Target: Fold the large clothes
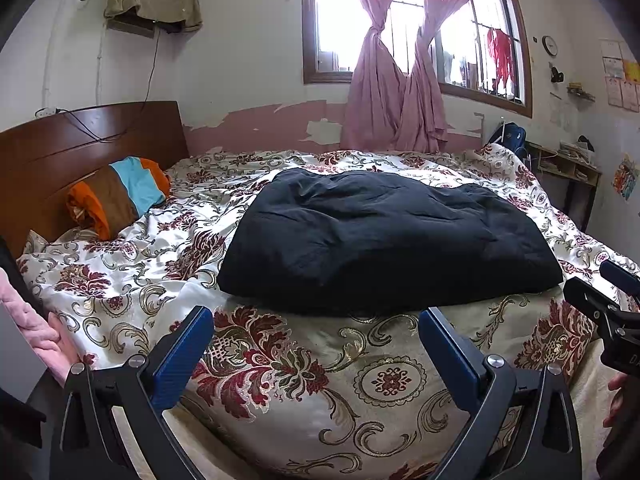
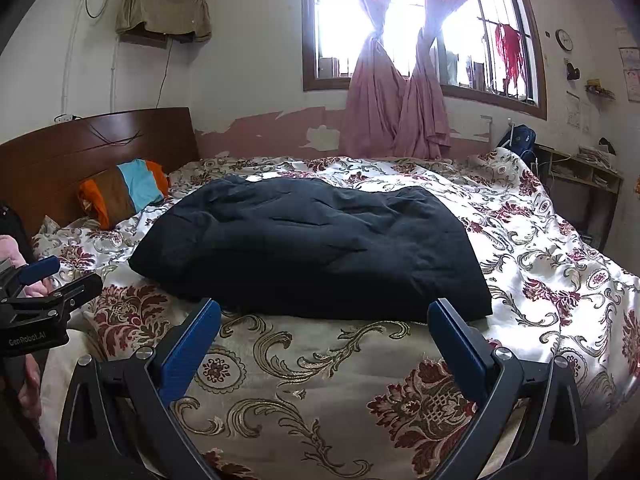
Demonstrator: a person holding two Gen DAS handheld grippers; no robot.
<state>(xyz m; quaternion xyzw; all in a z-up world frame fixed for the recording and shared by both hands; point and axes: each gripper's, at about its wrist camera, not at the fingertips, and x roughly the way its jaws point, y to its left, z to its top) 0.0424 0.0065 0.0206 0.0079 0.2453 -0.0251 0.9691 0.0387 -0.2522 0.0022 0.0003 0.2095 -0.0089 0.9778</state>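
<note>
On floral bedspread point(image 1: 120, 280), dark garment point(image 1: 384, 236), curtained window point(image 1: 400, 40)

Bed w/ floral quilt point(image 1: 120, 280) fills centre. Striped pillow point(image 1: 120, 196) at 9 o'clock against wooden headboard point(image 1: 80, 144). Pink curtains point(image 1: 396, 80), knotted, over window point(image 1: 332, 20) at 12. Wall clock point(image 1: 550, 45) at 2.

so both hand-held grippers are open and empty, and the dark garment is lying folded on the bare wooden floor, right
Not quite. The folded dark navy padded garment lies on the floral satin bedspread on the bed, not on a floor, as the left wrist view shows. The rest holds: the left hand-held gripper and the right hand-held gripper are both open and empty.
</note>
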